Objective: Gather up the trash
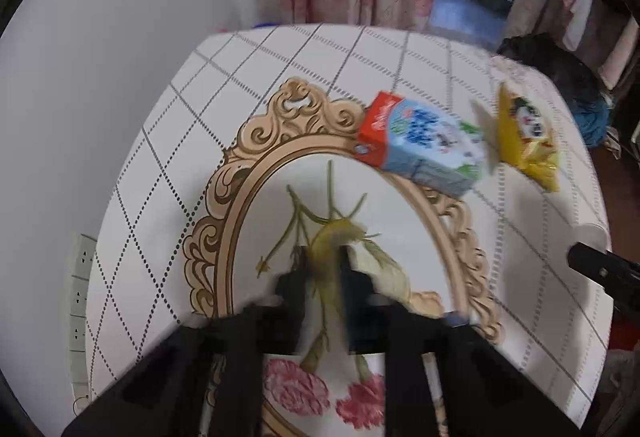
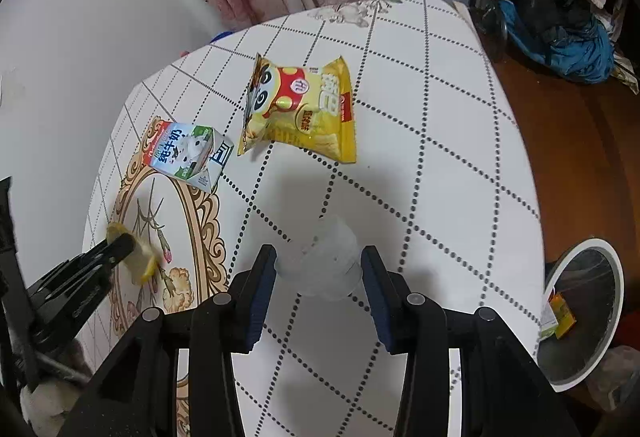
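Right wrist view. Right gripper (image 2: pixel 318 269) at 6 o'clock, jaws spread wide on either side of a clear plastic cup (image 2: pixel 325 261) that lies tipped on its side on the checked tablecloth (image 2: pixel 420 165). Blue pads (image 2: pixel 260 293) stand just beside the cup wall; contact cannot be confirmed. Judgement: the wide stance suits the cup's full girth, so the grasp is lined up but not yet closed.

Left gripper (image 2: pixel 132 253) enters at 8 o'clock with a yellowish peel scrap (image 2: pixel 146 265) pinched in narrow jaws. Left wrist view agrees: left gripper (image 1: pixel 324 269) at 6 o'clock, jaws close together around the peel scrap (image 1: pixel 332 237), over the printed oval flower motif (image 1: pixel 248 165). Blurred here; cannot tell whether the scrap is off the cloth.

Farther out, at 10 o'clock, a milk carton (image 2: pixel 188 153) lies on its side across the motif's border. Beyond it, near 12 o'clock, a yellow crisp packet (image 2: pixel 304 109) lies flat, near the carton but apart. Both untouched.

Off the table at 4 o'clock, a white-rimmed waste bin (image 2: pixel 616 277) on the floor, already holding a small orange carton (image 2: pixel 562 313). Judgement: bin is on the right gripper's side, so the cup has the short route; several pieces remain, so the task is in its early part.
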Available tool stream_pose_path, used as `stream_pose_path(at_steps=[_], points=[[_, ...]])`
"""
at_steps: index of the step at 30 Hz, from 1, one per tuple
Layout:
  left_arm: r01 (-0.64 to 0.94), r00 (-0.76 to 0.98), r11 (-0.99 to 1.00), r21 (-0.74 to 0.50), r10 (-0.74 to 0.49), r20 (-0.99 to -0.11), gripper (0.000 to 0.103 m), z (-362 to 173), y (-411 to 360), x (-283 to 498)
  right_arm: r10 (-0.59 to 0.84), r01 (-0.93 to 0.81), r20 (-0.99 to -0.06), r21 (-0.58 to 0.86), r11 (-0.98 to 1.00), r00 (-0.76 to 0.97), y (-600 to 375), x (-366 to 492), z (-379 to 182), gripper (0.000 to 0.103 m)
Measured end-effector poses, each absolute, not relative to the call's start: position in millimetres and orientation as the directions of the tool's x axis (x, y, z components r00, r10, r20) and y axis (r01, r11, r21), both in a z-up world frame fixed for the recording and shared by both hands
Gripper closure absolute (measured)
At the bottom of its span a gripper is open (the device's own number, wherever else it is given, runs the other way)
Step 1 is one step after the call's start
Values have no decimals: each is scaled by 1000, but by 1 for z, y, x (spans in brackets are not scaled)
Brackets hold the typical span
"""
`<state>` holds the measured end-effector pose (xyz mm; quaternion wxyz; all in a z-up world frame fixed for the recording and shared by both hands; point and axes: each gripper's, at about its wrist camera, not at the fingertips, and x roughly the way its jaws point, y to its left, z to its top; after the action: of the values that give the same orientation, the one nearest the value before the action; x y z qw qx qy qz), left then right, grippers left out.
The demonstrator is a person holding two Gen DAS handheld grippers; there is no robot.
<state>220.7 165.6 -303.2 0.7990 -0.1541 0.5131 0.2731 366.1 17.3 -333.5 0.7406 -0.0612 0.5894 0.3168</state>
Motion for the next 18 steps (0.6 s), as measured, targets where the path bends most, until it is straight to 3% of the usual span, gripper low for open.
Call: stream_pose_path(at_steps=[18], points=[[-620, 485, 782, -69, 313, -816, 98, -209, 167, 184, 489, -500, -856, 355, 790, 165, -30, 370, -284, 57]])
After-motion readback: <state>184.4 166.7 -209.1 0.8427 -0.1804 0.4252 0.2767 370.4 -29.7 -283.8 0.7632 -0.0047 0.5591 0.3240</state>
